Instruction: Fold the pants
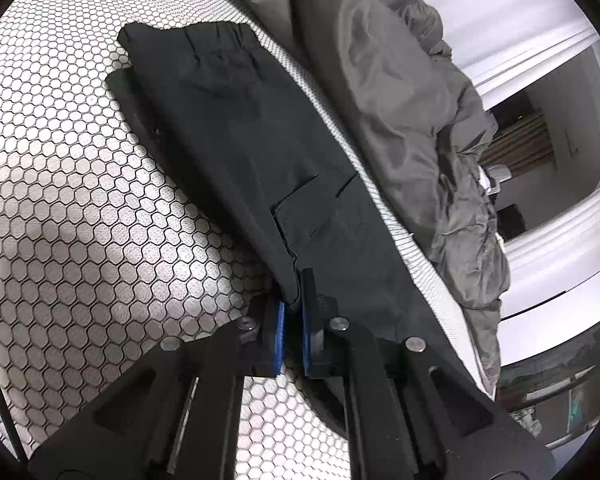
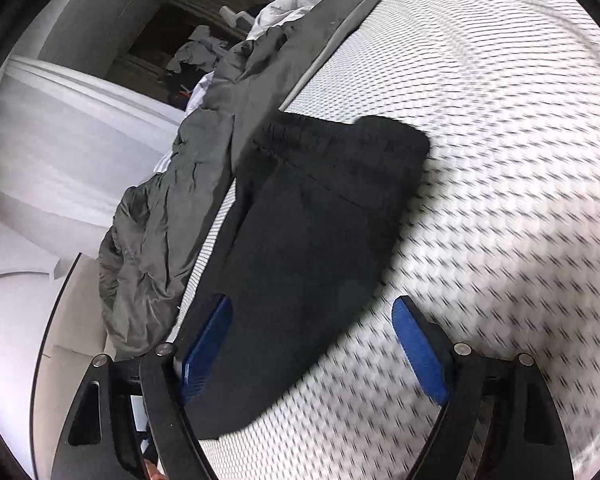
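Black pants [image 1: 240, 140] lie lengthwise on a white bed surface with a honeycomb pattern [image 1: 80, 200], waistband at the far end. My left gripper [image 1: 294, 312] is shut on the near edge of the pants, with dark cloth pinched between its blue pads [image 1: 279, 336]. In the right wrist view the same pants [image 2: 320, 220] stretch away from me, waistband far. My right gripper [image 2: 312, 344] stands open low over their near end. Its left pad [image 2: 206, 344] is above the cloth and its right pad [image 2: 420, 348] is above the bare bed surface [image 2: 500, 160]. Neither pad presses the cloth.
A crumpled grey blanket [image 1: 400, 100] lies along the bed's edge beside the pants, also in the right wrist view [image 2: 152, 240]. Beyond it are white walls [image 2: 60, 140] and a dark doorway with more laundry [image 2: 196, 52].
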Tool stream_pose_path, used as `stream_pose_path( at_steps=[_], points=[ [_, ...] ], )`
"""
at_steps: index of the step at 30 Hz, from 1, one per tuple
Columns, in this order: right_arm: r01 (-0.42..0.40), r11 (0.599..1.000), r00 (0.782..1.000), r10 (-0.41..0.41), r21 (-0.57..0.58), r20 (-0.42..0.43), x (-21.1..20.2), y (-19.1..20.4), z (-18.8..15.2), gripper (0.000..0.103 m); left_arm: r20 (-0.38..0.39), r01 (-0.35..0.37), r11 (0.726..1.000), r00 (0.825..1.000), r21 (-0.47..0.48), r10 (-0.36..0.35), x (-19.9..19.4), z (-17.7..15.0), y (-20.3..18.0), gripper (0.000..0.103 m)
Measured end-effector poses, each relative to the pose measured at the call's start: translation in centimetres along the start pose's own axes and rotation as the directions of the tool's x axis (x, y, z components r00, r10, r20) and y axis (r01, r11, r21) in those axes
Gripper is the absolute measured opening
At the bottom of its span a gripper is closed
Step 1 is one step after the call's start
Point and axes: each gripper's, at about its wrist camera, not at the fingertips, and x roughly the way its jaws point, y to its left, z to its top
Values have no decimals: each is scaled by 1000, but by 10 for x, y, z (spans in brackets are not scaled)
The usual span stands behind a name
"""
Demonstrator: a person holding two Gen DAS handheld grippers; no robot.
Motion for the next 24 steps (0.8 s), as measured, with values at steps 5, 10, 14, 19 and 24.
stream_pose_path(
  at_steps=[5,10,14,19,24],
  points=[
    [33,999,997,-34,-15,-63,39,3,-1,10,2,-35,999,999,19,35,12,-5,-2,3],
    [-3,1000,1000,3,4,14,0,-5,-9,1,0,-1,999,1000,49,1,-20,-22,1,3],
    [-27,999,1000,27,-29,3,-39,-17,-25,1,8,21,995,1000,102,-22,-65,-41,4,3],
    [-44,997,999,43,-66,-16,-88,-36,-52,1,6,16,990,1000,143,-17,-114,-74,22,3],
    [20,997,997,-26,-79,-75,-91,-45,-50,23,-53,-43,993,997,109,49,-118,-88,51,12]
  ],
)
